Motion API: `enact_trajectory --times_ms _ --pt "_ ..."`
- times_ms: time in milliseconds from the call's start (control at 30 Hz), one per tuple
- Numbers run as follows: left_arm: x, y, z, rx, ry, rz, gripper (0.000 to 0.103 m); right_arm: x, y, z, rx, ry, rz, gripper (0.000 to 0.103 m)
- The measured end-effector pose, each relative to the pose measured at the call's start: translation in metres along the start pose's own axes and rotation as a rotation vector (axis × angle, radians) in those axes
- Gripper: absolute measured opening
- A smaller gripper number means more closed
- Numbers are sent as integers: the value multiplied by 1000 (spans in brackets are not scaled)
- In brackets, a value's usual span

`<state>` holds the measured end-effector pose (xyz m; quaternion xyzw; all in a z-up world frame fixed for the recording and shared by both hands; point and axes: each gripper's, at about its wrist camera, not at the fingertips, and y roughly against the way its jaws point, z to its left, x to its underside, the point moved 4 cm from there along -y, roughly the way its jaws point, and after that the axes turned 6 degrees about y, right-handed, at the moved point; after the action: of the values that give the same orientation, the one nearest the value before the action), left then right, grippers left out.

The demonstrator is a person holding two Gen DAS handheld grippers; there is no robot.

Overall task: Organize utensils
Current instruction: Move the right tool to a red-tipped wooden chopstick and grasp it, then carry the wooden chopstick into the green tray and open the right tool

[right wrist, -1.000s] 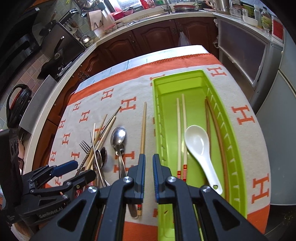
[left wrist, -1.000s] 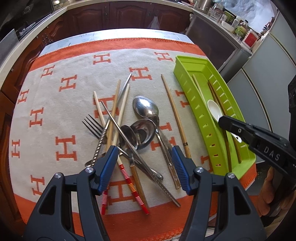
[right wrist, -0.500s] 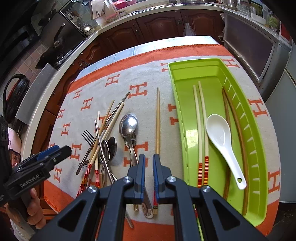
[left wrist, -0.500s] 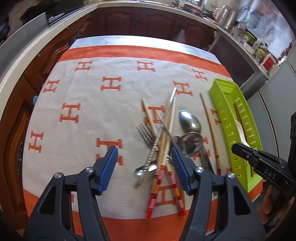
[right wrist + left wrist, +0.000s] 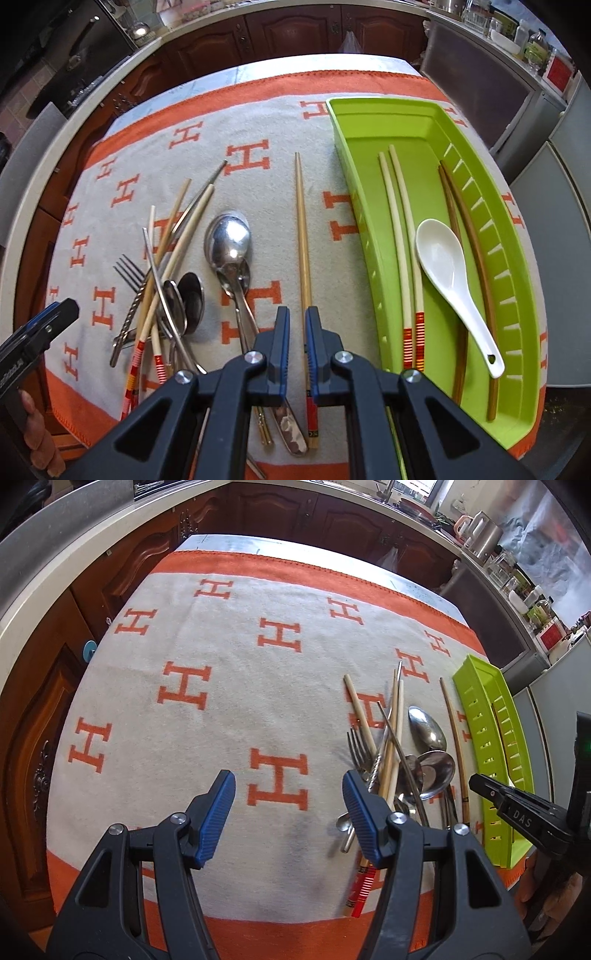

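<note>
Left of the utensil pile (image 5: 399, 760) now, left tool (image 5: 288, 812), agape.

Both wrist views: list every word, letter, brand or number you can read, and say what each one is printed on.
"H", repeated in orange: on the cloth under the utensils.
"DAS": white letters on the right gripper, seen from the left wrist view.
White lettering on the left gripper at the right wrist view's edge: cut off and blurred, unreadable.
Dark marks on the lone chopstick's near end: too small to read.
</note>
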<state>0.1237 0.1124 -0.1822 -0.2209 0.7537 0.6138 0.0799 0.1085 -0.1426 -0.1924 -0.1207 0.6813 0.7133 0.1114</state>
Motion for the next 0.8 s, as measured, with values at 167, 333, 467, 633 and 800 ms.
enact_trajectory --times_ms 167,333,467,633,800 --pt "3 -1 4 5 -5 -5 58 -1 -13 -1 31 -30 58 23" --pt "6 -5 5 26 0 -1 58 -8 -18 -3 41 -55 93 23" --pt "8 -7 5 41 -4 3 58 -12 -24 2 65 -35 127 23" --pt "9 -6 5 52 -8 4 58 -15 -27 4 74 -3 123 8" --pt "11 -3 7 57 -10 2 58 -15 -24 3 26 -8 102 6"
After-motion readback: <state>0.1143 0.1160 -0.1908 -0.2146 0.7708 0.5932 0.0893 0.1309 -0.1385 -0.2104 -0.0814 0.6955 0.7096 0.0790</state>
